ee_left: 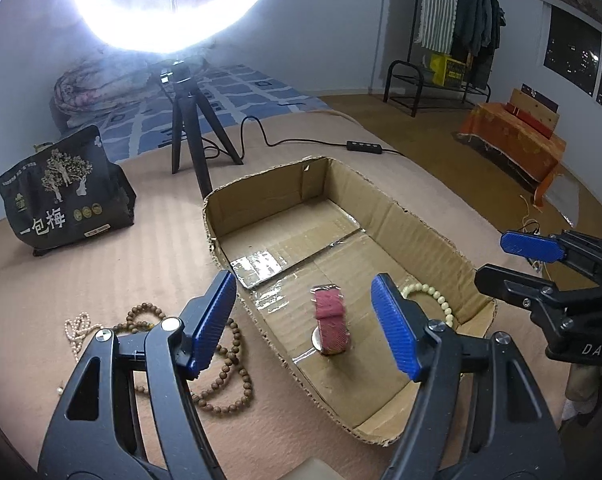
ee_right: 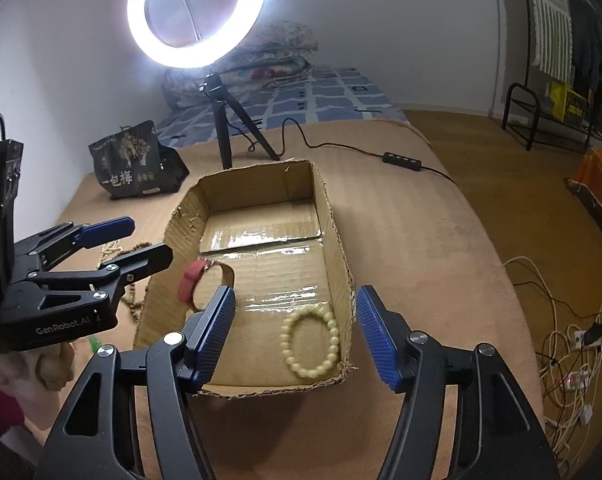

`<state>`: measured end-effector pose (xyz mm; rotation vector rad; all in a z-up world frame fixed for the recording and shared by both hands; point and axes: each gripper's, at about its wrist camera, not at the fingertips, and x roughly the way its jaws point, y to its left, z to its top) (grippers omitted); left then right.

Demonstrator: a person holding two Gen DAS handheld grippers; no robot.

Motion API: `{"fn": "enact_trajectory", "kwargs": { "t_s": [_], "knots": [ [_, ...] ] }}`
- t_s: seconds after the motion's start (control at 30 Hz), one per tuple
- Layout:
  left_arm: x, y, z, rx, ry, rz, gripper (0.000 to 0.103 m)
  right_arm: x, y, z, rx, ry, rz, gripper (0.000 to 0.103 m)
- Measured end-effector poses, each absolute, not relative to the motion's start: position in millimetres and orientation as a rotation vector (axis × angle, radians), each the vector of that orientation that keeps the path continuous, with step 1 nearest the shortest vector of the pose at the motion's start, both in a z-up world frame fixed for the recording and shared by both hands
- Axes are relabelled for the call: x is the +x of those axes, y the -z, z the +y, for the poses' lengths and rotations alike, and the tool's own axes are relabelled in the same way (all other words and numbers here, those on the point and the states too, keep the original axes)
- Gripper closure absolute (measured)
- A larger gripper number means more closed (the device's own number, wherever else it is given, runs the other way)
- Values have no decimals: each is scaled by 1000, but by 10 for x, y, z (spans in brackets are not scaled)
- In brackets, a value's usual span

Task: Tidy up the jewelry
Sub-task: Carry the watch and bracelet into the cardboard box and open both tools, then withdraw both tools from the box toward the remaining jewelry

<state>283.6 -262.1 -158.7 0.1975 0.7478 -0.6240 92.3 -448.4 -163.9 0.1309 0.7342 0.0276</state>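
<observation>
At the far left of the left wrist view stands a dark foil snack bag (ee_left: 67,196) with printed trees and white characters, on a beige ribbed fabric surface (ee_left: 101,272). In the lower left of this frame lie a thin string of small pale pearls (ee_left: 77,330) and, touching it, a long strand of round brown wooden beads (ee_left: 221,364), both outside the box. Above them, a black tripod (ee_left: 193,144) carries a bright ring light (ee_left: 173,4). The left gripper (ee_left: 305,324) has ribbed blue pads (ee_left: 215,320) on black plastic arms; its jaws stand apart with nothing pressed between them, above the near end of the open cardboard box (ee_left: 429,232). This box is shallow, rectangular, with rough torn edges and shiny tape on its floor. Inside it, in the lower centre, a watch with a dull red fabric strap (ee_left: 331,324) rests on its side; it looks a little blurred. To the right, in the near right corner of the box, lies a bracelet of smooth cream round beads (ee_left: 441,302). In the right wrist view the right gripper (ee_right: 295,334) is also open and empty, and the cream bracelet is seen below, between its blue pads, flat on the cardboard floor.
</observation>
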Motion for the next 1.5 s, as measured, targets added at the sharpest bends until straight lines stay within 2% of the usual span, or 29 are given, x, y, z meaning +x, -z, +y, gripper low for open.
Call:
{"fn": "enact_trajectory", "kwargs": {
  "t_s": [0.57,0.8,0.9,0.97,1.23,1.5],
  "knots": [
    [2679,1315,-2204,162,580,704,31,719,1430,-4276,67,0,693,39],
    [2621,1166,-1664,165,508,663,31,636,1340,-4031,31,-54,654,35],
    [2594,1138,-1376,175,475,657,31,638,1312,-3851,-4,-94,657,28],
    [2586,1132,-1181,171,447,655,31,630,1297,-3749,-15,-120,658,27],
    [2535,1257,-345,135,349,692,31,715,1335,-3293,-61,-238,694,27],
    [2552,1620,250,91,291,791,31,974,1497,-2883,-91,-349,783,27]
  ]
}}
